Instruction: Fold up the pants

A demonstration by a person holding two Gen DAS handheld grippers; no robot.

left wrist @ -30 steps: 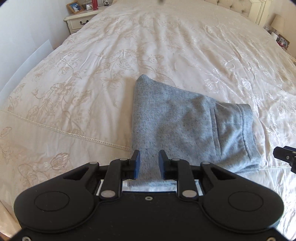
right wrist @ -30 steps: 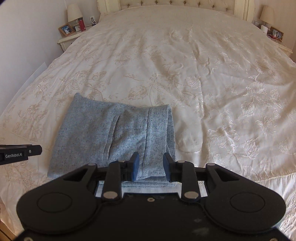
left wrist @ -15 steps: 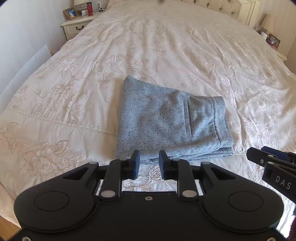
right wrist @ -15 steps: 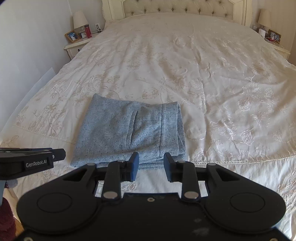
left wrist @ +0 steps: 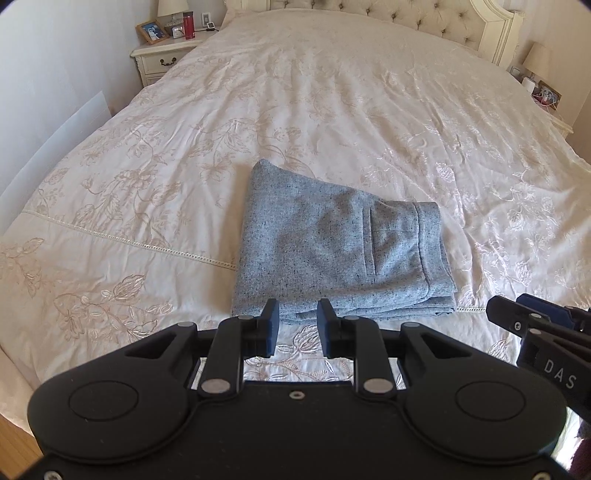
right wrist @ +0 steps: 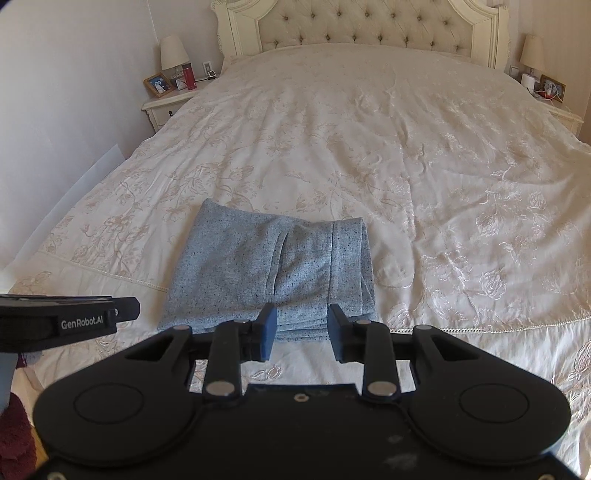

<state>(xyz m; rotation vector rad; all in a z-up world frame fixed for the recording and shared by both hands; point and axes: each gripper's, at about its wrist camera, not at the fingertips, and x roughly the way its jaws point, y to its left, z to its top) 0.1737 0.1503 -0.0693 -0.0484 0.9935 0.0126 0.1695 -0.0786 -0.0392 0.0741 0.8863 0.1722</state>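
The folded grey speckled woven pants [left wrist: 340,251] lie flat on the cream embroidered bed [left wrist: 332,110]. Both the left tool [left wrist: 294,325] and right tool [right wrist: 300,330] hover just short of their near edge. Each stands agape and empty, the right's jaws having just been widening.

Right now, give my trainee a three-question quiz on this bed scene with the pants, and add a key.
1. True or false: the left gripper is clamped on the pants.
2. Where do the pants lie on the bed? A) by the headboard B) near the foot edge C) on the nightstand
3. Fill in: the waistband end of the pants faces the ____ gripper's side.

Key:
1. False. Its jaws are open with nothing between them.
2. B
3. right
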